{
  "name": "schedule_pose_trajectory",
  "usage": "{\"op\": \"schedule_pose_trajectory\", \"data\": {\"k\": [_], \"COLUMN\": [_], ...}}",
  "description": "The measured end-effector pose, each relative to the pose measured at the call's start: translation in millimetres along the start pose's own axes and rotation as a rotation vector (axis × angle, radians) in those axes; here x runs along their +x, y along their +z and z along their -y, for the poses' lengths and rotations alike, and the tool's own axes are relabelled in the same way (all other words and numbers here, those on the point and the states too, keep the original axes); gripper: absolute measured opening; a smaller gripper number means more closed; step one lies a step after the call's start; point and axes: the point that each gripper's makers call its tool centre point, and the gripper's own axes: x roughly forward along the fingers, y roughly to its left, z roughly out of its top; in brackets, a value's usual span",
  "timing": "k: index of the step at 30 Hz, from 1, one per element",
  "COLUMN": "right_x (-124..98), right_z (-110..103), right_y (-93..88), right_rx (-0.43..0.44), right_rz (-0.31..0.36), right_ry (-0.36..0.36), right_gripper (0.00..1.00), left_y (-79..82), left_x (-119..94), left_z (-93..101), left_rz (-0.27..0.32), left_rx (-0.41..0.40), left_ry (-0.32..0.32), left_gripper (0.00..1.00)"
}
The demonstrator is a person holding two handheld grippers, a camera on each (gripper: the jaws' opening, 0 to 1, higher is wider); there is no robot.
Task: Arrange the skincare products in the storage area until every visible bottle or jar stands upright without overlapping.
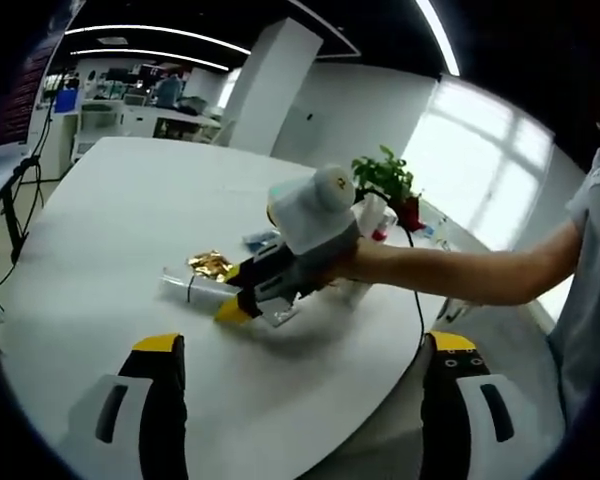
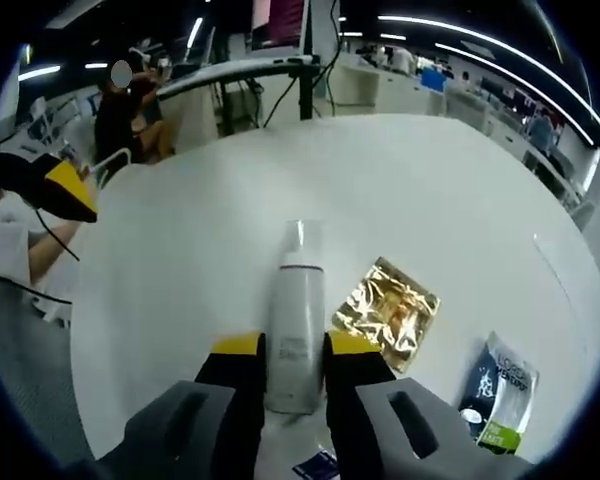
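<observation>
White table [image 2: 430,200] w/ white bottle [image 2: 294,320] lying flat, just left of gold sachet [image 2: 388,310]. Right gripper [image 2: 293,358] clamped on bottle's lower body. Left gripper [image 1: 300,345] open, empty, near table edge. Bottle prob. light, stiff, slick; hold mid-body.

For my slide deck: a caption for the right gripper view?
Right gripper closed around a white bottle lying on the table, gold sachet beside.
</observation>
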Motion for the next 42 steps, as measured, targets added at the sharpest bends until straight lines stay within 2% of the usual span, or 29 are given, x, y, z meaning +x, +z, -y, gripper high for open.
{"op": "schedule_pose_trajectory", "data": {"k": [6, 13, 20, 26, 35, 42], "right_x": [-3, -7, -24, -42, -68, -90], "right_z": [-3, -9, -22, -27, -38, -40], "right_y": [-4.6, -7.7, -2.9, 1.2, 8.8, 21.2], "right_rx": [-0.011, -0.028, -0.109, -0.119, -0.181, -0.185], "right_rz": [-0.004, -0.005, 0.014, 0.054, 0.104, 0.179], "right_ry": [0.017, 0.03, 0.047, 0.047, 0.054, 0.046], "right_gripper": [0.22, 0.2, 0.2, 0.2, 0.19, 0.19], "left_y": [-1.3, 2.1, 1.3, 2.4, 1.9, 4.9], "left_x": [2, 2, 2, 2, 5, 9], "left_z": [2.2, 7.6, 9.2, 9.0, 9.4, 9.0], "left_rz": [-0.014, -0.002, -0.01, -0.002, 0.007, 0.024], "left_rx": [0.005, 0.011, -0.004, -0.013, -0.032, -0.059], "left_ry": [0.007, -0.01, -0.007, -0.001, -0.002, -0.005], "left_gripper": [0.9, 0.86, 0.84, 0.82, 0.8, 0.78]}}
